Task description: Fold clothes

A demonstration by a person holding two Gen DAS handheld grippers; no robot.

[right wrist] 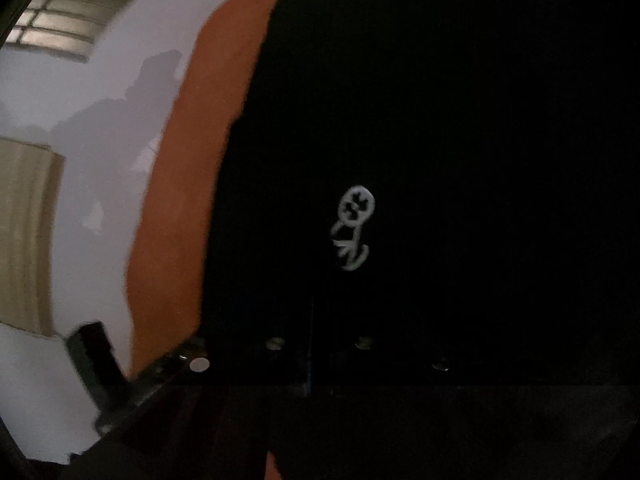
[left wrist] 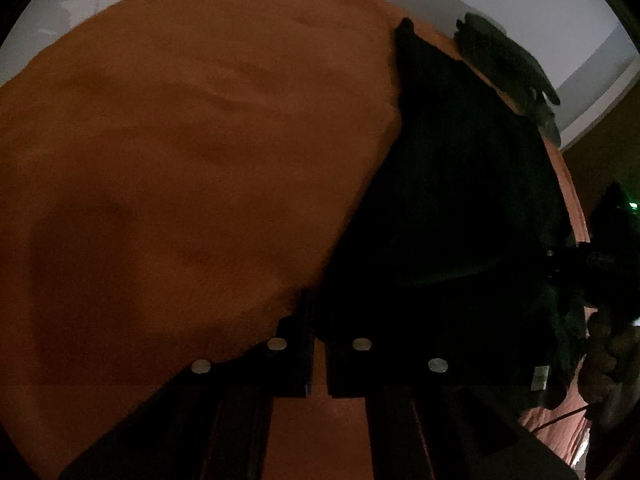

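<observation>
The scene is dim, and the landmark is the orange cloth that covers the surface.

In the left wrist view, a black garment lies on the right part of the orange cloth. Its left edge runs diagonally from a pointed corner near the top down toward the left gripper. A second, dark greenish garment lies crumpled at the far right edge of the orange cloth, just beyond the black one. A small pale label shows on the black garment's near right portion. The orange cloth to the left of the black garment is bare and broad, with shallow wrinkles only. A pale wall stands beyond its far edge.

The left gripper's jaws are clenched together at the black garment's lower left edge; whether fabric is pinched between them cannot be told in the dark.

In the right wrist view, the black garment fills most of the frame and carries a small white stick-figure print. A strip of orange cloth borders its left edge, with pale wall and a window further left. The right gripper has its jaws clenched over the black fabric; a grip on it cannot be confirmed.
</observation>
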